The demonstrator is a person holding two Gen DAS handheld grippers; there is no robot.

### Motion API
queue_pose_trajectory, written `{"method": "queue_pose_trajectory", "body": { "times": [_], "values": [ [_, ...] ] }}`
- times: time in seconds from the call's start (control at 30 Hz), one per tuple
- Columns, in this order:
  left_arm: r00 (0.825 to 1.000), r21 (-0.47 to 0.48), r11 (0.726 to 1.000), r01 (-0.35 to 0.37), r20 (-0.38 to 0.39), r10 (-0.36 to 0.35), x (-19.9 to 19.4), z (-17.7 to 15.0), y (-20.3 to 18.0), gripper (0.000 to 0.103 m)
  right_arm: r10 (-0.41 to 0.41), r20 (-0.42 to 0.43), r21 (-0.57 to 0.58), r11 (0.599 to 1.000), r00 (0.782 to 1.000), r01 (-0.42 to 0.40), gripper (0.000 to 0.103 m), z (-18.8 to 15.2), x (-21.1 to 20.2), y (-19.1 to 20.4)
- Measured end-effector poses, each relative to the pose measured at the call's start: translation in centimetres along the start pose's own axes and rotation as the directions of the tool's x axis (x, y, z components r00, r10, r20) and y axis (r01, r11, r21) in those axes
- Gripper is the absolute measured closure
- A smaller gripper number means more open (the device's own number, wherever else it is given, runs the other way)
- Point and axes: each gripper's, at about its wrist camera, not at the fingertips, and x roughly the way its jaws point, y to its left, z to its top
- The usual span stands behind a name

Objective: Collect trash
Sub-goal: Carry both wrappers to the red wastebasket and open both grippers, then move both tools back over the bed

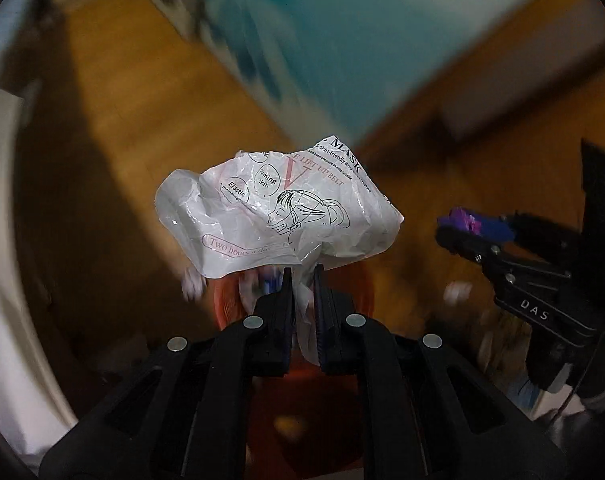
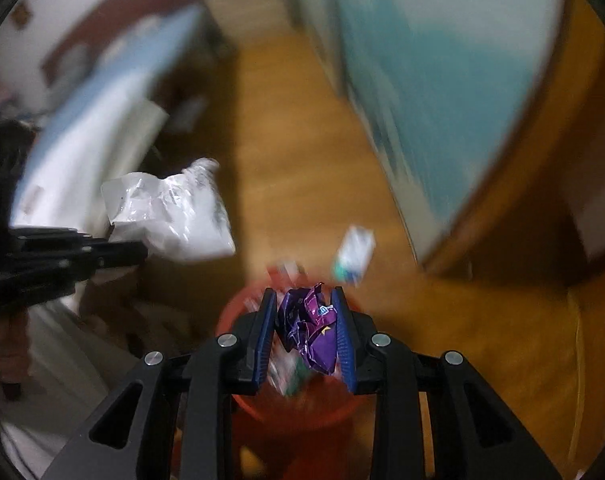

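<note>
My left gripper (image 1: 302, 276) is shut on a crumpled white plastic mask wrapper (image 1: 278, 208) with black and pink print, held in the air above a red bin (image 1: 226, 304). The wrapper also shows in the right wrist view (image 2: 174, 216). My right gripper (image 2: 304, 300) is shut on a crumpled purple foil wrapper (image 2: 312, 332), right above the red bin (image 2: 294, 408), which holds blurred trash. The right gripper with its purple wrapper (image 1: 468, 222) shows at the right of the left wrist view.
The wooden floor (image 2: 286, 152) runs ahead. A blue and white bed or mat (image 2: 442, 80) lies at the right. A small white and teal packet (image 2: 354, 254) shows just beyond the bin. White bedding (image 2: 86, 160) lies at the left.
</note>
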Motion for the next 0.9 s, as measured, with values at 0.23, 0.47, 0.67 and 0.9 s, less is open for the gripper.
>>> {"method": "queue_pose_trajectory", "body": {
  "times": [0.23,0.47,0.67,0.9],
  "values": [
    [0.989,0.031,0.999,-0.013,-0.149,0.018,3.9,0.5,-1.1,0.094,0.053,-0.108,0.059,0.997,0.993,-0.046,0.074,-2.9,6.1,-0.8],
    [0.973,-0.036,0.998,-0.054,-0.226,0.044,5.6,1.5,0.7,0.065,0.052,-0.085,0.068,0.997,0.995,-0.046,0.053,-3.1,6.8,-0.2],
    [0.98,-0.071,0.997,-0.039,-0.2,0.025,4.6,1.1,1.1,0.055,0.045,-0.078,0.073,0.997,0.996,-0.039,0.048,-2.8,6.2,-0.3],
    [0.999,-0.136,0.991,-0.007,-0.038,0.002,0.7,1.2,2.1,0.054,0.034,-0.062,0.067,0.997,0.997,-0.03,0.048,-2.3,5.2,0.7]
  ]
}}
